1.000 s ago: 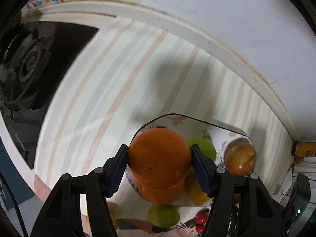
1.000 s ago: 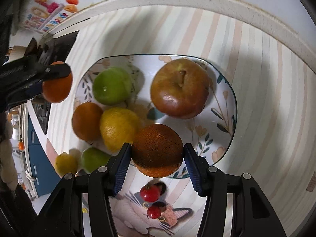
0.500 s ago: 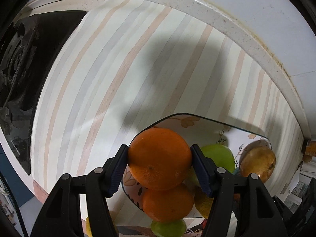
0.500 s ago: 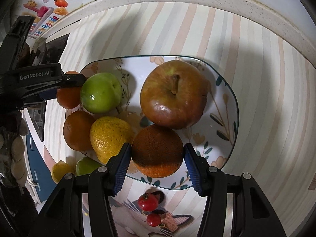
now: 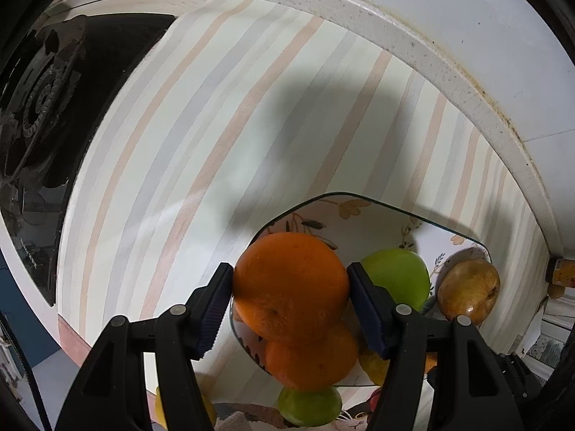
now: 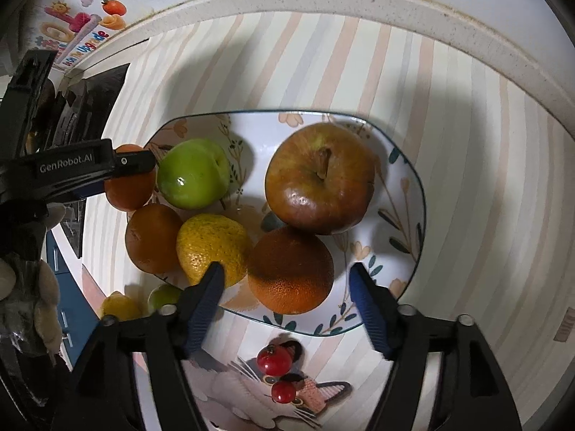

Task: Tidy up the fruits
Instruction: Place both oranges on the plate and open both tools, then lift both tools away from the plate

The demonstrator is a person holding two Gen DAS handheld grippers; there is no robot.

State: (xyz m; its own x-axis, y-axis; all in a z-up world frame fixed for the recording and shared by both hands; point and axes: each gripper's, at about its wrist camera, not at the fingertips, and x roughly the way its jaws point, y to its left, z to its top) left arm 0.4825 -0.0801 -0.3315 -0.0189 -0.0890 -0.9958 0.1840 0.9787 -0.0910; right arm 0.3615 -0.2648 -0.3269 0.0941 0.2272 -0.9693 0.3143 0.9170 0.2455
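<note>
Since half a second ago the right gripper (image 6: 285, 300) has parted its blue pads and released the dark orange (image 6: 290, 270), which now lies free on the near rim of the floral plate (image 6: 409, 215) with a gap on either side; the left gripper (image 5: 289, 300) has carried its bright orange (image 5: 291, 289) further over the plate's left edge.

Left wrist view: the left gripper's jaws are clamped on the bright orange, one pad pressed to each flank. Beneath it sits a second orange (image 5: 312, 359) on the plate; to the right lie a green apple (image 5: 399, 280) and, further right, a brown-red apple (image 5: 469, 292). A small green fruit (image 5: 309, 406) lies off the plate, on the striped mat (image 5: 215, 143) near the bottom of the frame.

Right wrist view: the right gripper's jaws stand apart — nothing is held between them. On the plate lie the large brown-red apple (image 6: 320, 177), touching the dark orange below it, a yellow citrus (image 6: 212, 248) just left of that orange, an orange (image 6: 152, 237) at the left rim, and the green apple (image 6: 194, 172). The left gripper (image 6: 131, 176) enters from the left, its held orange just beside the green apple. Two red cherries (image 6: 274, 359) — seemingly part of the cat print — show below the plate.
</note>
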